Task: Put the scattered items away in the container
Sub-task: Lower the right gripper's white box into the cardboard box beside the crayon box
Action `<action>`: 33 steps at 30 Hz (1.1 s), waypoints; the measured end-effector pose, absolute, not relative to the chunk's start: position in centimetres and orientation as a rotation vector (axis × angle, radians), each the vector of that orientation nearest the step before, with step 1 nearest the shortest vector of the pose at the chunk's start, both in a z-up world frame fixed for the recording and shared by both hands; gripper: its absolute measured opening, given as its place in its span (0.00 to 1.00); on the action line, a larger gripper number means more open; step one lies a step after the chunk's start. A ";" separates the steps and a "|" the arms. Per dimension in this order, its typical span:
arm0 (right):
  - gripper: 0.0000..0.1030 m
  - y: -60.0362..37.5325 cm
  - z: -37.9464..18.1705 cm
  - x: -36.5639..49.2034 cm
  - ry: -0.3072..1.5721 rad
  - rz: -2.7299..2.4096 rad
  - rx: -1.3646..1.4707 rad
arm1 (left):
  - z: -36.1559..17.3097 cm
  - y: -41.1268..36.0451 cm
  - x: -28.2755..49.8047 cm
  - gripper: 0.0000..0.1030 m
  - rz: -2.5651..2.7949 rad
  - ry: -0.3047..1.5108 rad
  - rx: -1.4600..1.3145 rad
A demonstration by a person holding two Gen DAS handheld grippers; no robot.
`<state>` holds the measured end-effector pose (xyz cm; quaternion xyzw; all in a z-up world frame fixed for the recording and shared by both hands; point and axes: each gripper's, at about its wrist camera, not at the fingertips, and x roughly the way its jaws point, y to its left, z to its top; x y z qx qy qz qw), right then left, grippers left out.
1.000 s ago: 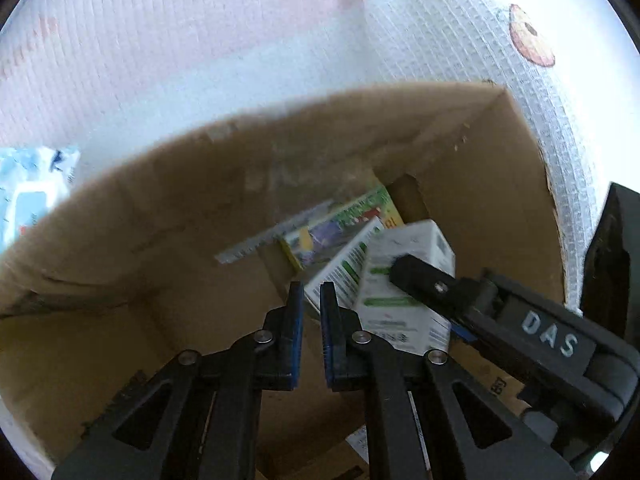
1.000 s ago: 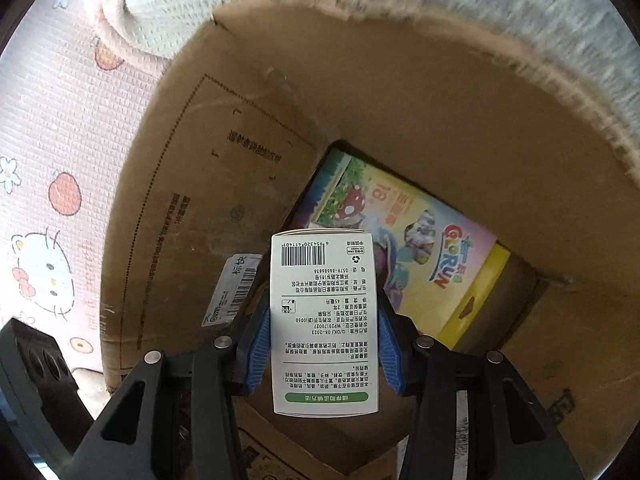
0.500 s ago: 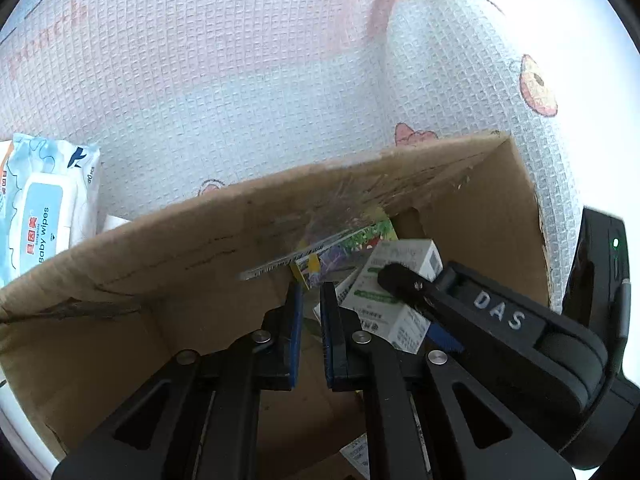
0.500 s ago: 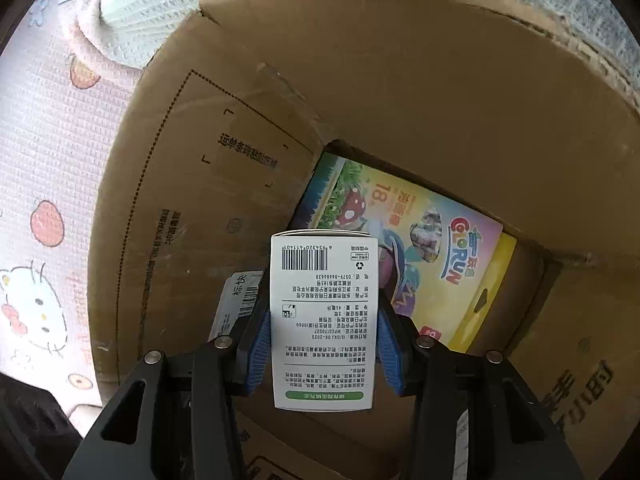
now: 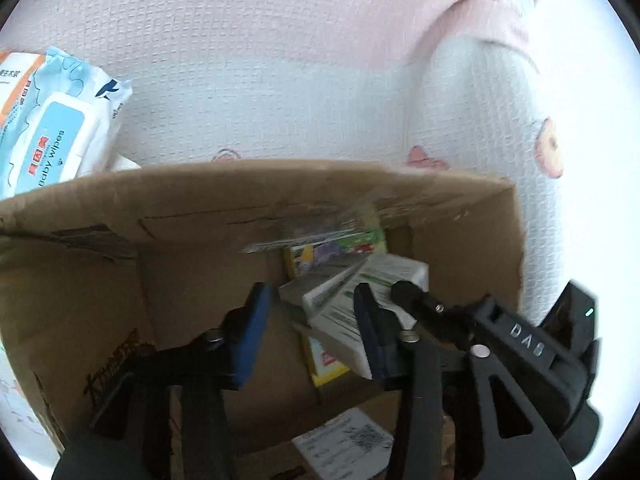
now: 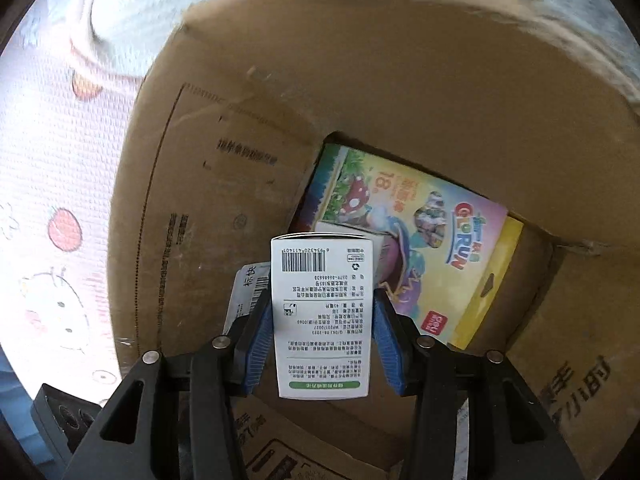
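My right gripper (image 6: 322, 320) is shut on a white carton (image 6: 322, 312) with a barcode and green band, held inside the open cardboard box (image 6: 224, 184). A colourful toy box (image 6: 432, 248) lies on the box floor beyond it. In the left wrist view my left gripper (image 5: 310, 320) is open and empty over the cardboard box (image 5: 200, 208). The right gripper (image 5: 416, 300) shows there holding the white carton (image 5: 384, 280) above the toy box (image 5: 340, 244). A pack of baby wipes (image 5: 52, 124) lies on the mat outside the box, at far left.
The box stands on a pink and white patterned play mat (image 5: 280, 60). A raised padded mat edge (image 5: 480, 92) runs past the box's right side. A shipping label (image 5: 344, 444) sticks to the near inner flap.
My left gripper has opened its jaws and pulled back and up from the box, so more mat and the wipes show. The right gripper still holds the carton inside the box.
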<state>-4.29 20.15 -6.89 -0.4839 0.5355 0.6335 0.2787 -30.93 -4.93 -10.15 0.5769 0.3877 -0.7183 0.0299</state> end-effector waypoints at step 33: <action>0.49 21.4 -7.7 -0.7 1.478 1.861 -1.306 | -13.0 -6.1 -28.7 0.70 -1.895 1.703 1.541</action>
